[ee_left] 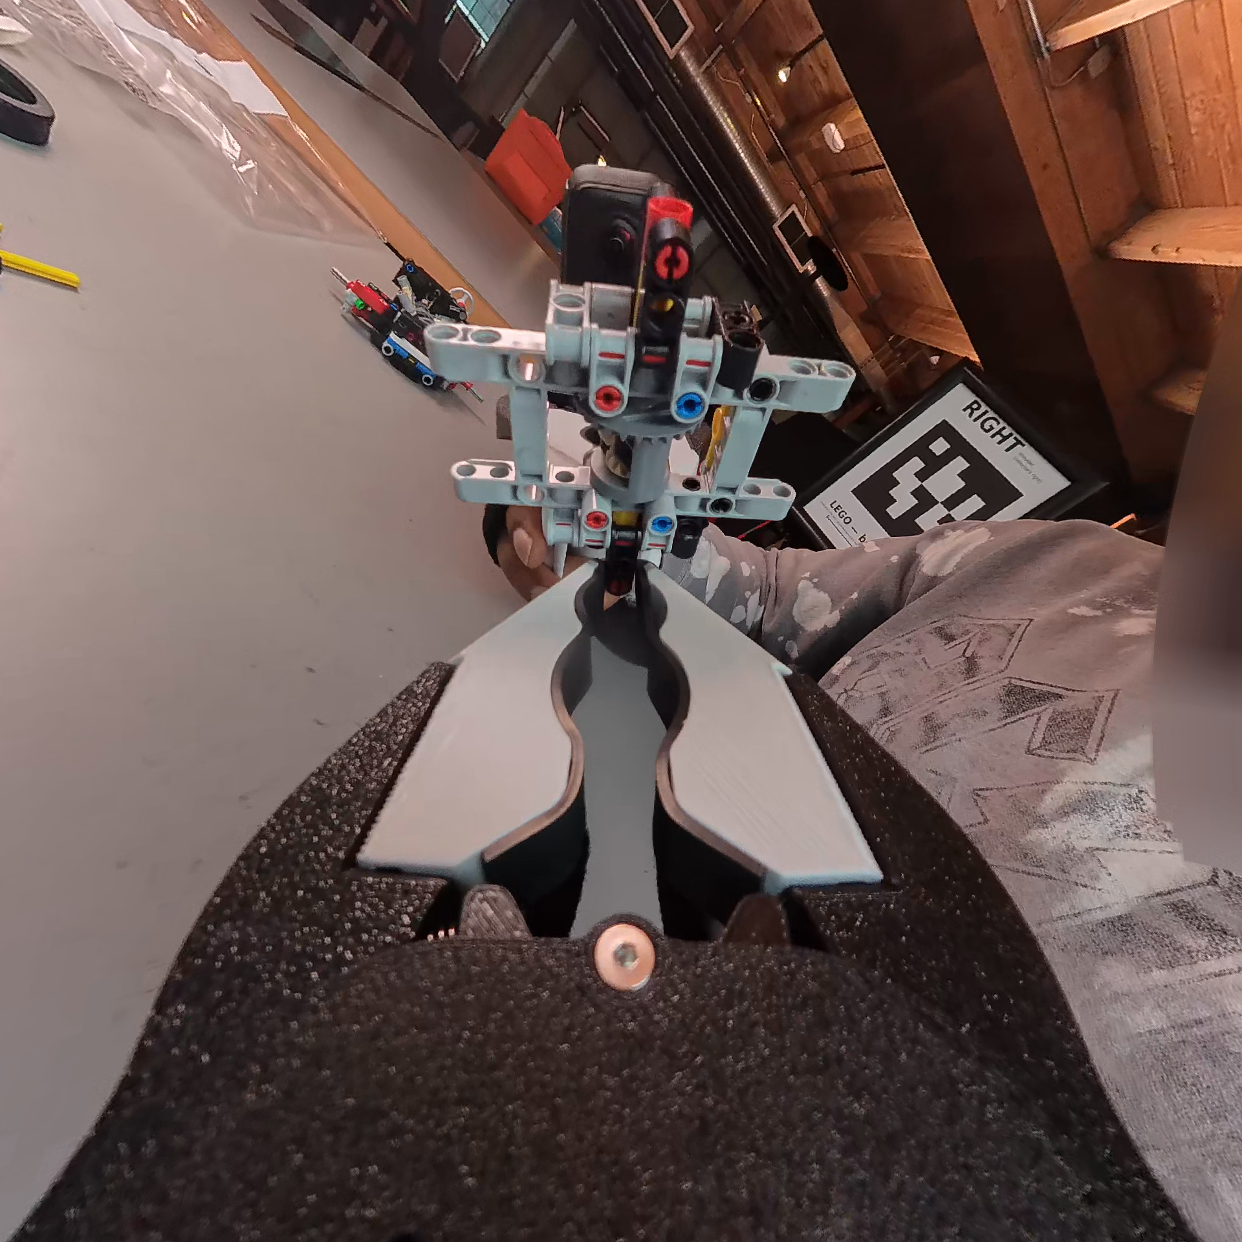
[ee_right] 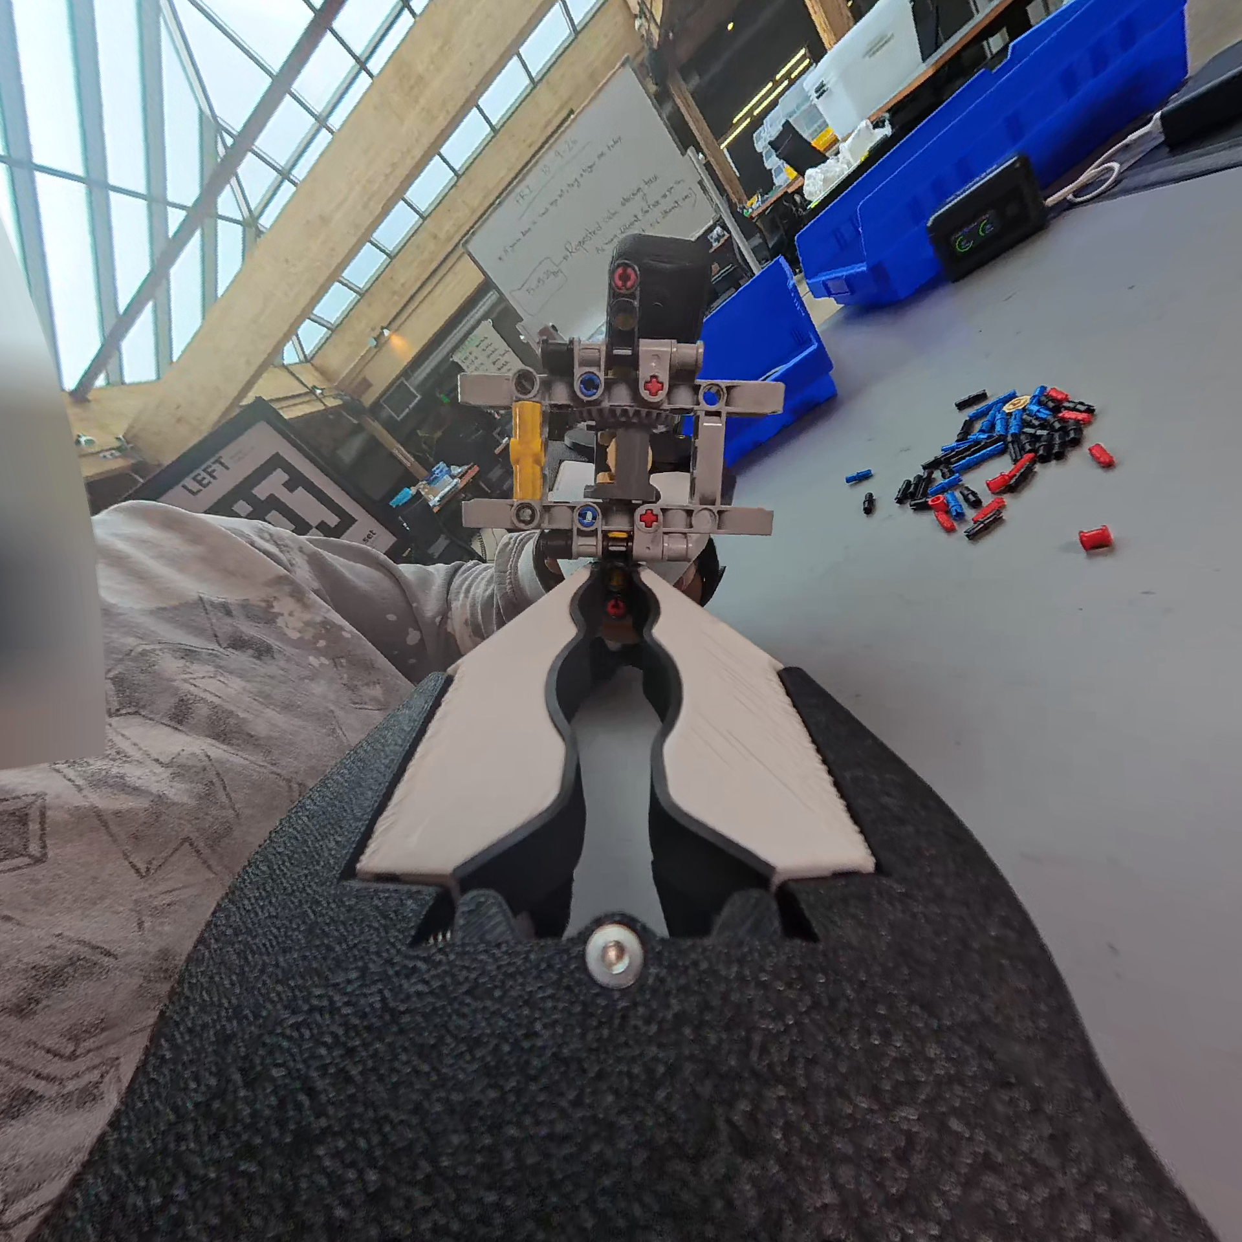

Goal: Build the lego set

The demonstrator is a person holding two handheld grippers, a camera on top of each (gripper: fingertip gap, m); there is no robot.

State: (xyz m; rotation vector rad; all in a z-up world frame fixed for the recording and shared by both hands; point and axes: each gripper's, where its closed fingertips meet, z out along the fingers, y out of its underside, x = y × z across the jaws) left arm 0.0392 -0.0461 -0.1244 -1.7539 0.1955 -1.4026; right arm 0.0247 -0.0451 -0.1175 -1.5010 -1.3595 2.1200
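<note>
My left claw [ee_left: 619, 583] and right claw [ee_right: 613, 583] each pinch an opposite end of the grey lego frame [ee_left: 622, 417], its long axis running between them, above the counter [ee_right: 1008, 672]. Printed marker boards [ee_left: 941, 470] stand behind.

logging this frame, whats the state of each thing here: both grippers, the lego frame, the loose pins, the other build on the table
left gripper: shut on the lego frame's black end piece
right gripper: shut on the opposite end
lego frame: held in the air between both grippers, partly built
loose pins: heaped on the grey table, untouched
other build: lying on the table, not held
</note>
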